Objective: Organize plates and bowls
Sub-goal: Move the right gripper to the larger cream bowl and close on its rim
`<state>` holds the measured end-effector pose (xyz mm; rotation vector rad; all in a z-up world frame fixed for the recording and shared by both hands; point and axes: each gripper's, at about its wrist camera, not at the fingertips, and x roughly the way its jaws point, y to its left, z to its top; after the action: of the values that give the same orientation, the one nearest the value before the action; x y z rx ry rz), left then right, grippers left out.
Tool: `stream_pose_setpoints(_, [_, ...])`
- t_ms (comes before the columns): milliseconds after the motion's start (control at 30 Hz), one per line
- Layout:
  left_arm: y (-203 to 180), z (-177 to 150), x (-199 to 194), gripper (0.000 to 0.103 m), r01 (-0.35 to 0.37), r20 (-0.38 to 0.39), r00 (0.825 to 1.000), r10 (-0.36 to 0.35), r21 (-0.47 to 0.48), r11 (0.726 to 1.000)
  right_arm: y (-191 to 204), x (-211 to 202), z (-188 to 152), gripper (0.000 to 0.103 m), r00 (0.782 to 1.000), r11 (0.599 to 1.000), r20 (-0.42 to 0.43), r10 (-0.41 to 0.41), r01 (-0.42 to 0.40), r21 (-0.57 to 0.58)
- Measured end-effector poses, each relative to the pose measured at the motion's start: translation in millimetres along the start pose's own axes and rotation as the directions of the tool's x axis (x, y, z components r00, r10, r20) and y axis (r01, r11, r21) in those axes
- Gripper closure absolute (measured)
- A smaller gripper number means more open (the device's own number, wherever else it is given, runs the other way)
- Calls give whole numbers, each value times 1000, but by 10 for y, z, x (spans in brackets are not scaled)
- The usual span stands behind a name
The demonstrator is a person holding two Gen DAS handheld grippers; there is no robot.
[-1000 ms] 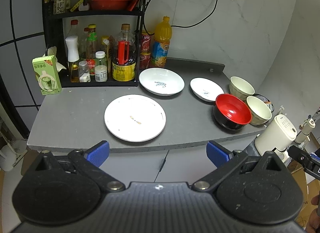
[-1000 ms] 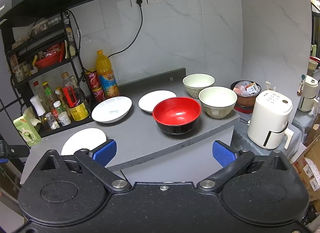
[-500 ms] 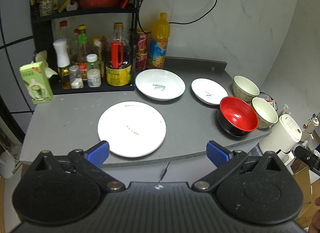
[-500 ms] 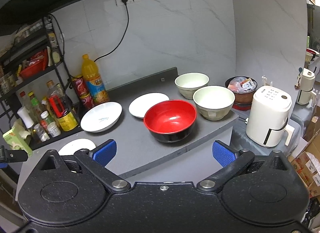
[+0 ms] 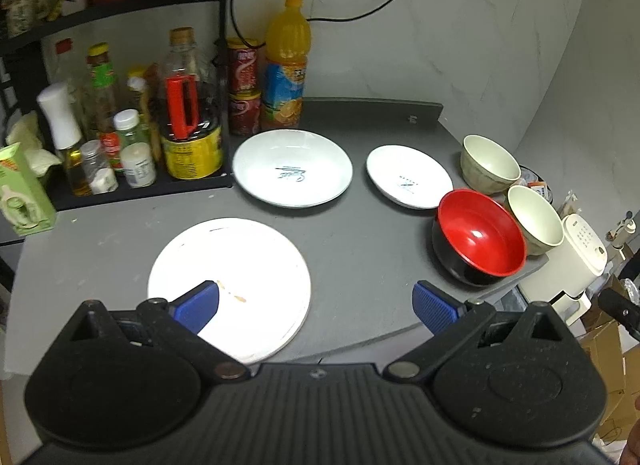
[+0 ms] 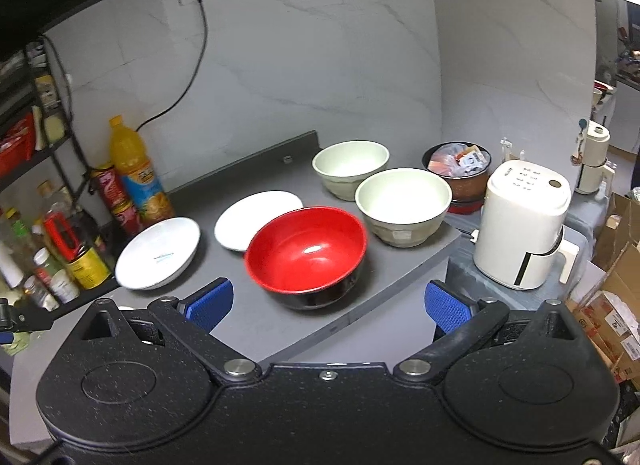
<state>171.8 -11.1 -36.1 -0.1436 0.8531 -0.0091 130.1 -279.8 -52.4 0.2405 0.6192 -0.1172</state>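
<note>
Left wrist view: hovering low over the flat plate [image 5: 236,265], left gripper [image 5: 316,301] spread wide and empty, probably lining up for its near rim; deep plate [image 5: 292,169] and small plate [image 5: 408,175] lying apart behind.

Right wrist view: facing the red bowl [image 6: 306,251], right gripper [image 6: 328,301] gaping, holding nothing; two cream bowls [image 6: 402,205] standing just beyond, unstacked.

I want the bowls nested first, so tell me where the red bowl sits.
The red bowl stands near the counter's front edge, straight ahead in the right wrist view, between the small white plate and the nearer cream bowl.
</note>
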Motion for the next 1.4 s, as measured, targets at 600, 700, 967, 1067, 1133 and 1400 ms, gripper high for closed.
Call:
stream_pose_setpoints(600, [-628,521,730,3,70,-59,996,-65,85,994,-313,532,373,0,999,997,-19,-46,47,65])
stream_pose_setpoints(700, [-779,609,831,3,62,-53,997,-57,91,994,-425,687,446,0,999,997,-22,-47,48,63])
stream_pose_setpoints(967, [-1192,849,1074,3,34,-42,999,-32,64,997,-683,1077,721,0,999,999,-44,-7,9,47])
stream_pose_setpoints(1067, [-1377,924,1182,4,29,-48,999,-26,61,998,-804,1220,796,0,998,999,-62,6,-2,54])
stream_pose_setpoints(1133, [-1481,969,1245,4,31,-47,999,-28,57,998,-887,1303,833,0,998,999,-60,6,-3,47])
stream_pose_setpoints(1400, [-1921,1062,1551,14,33,-74,997,-29,61,998,-1221,1697,940,4,993,999,-114,5,1,53])
